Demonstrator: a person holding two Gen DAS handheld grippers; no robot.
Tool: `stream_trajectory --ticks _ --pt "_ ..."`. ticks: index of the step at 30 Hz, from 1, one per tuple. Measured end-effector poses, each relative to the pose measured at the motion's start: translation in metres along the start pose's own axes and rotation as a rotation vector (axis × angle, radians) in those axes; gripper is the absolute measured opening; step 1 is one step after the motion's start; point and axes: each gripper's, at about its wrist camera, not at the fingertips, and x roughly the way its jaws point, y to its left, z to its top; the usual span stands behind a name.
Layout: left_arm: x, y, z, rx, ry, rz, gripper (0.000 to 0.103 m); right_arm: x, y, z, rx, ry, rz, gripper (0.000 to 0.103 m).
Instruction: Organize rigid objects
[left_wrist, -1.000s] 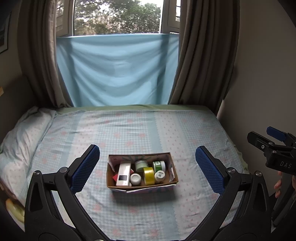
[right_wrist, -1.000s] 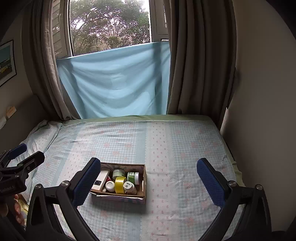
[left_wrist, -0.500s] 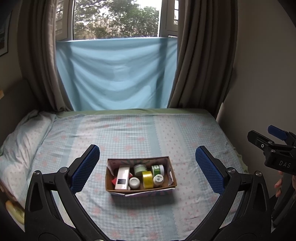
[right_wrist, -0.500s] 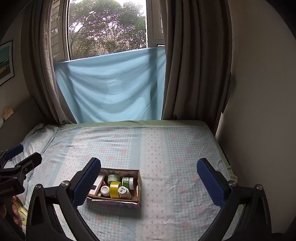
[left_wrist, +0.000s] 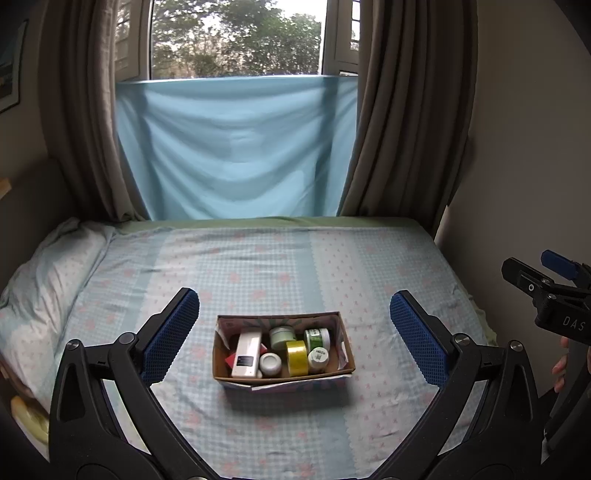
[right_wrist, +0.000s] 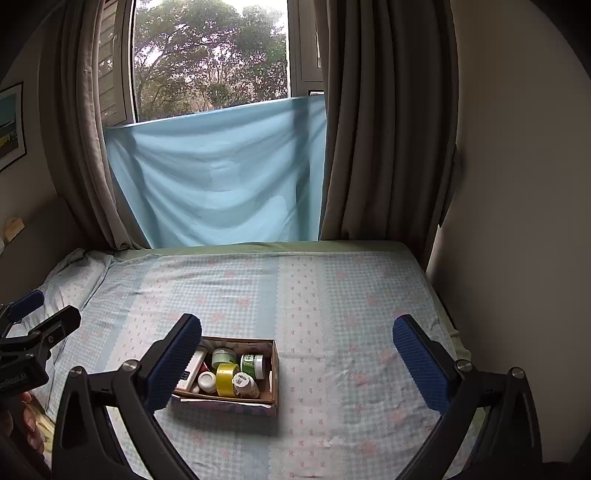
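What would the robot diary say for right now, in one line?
left hand-held gripper: open | right hand-held gripper: open | cardboard box: on bed, full, untouched

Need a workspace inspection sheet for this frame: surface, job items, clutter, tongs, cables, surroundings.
Surface: bed sheet, checked with a floral print, lightly creased.
Job's things: cardboard box on the sheet holding a white carton, yellow tape roll, pale green jar, green-labelled jar, white jar and a small bottle.
Clutter: pillow at the left edge.
Grippers: left tongs open, empty, short of the box; right tongs open, empty.
Cables: nothing seen.
Surroundings: window, blue cloth, grey curtains, wall.
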Motion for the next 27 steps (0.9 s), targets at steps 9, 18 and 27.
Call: stream_trajectory --ticks 9,18,27 --pt "-0.0028 -0.0023 0.0005 0.016 -0.022 0.006 0.103 -0.0019 -0.0005 0.0007 0.0 -0.005 -0.006 0.103" --pt "-0.0074 -0.0018 0.0008 0.006 -0.058 0.038 0.103 -0.0036 0.0012 0.0033 -0.005 -0.017 -0.01 0.103" --pt "-0.0082 0.0008 -0.0012 -0.009 -0.074 0.028 0.103 -0.003 0.0013 0.0046 -0.004 -0.016 -0.01 0.103"
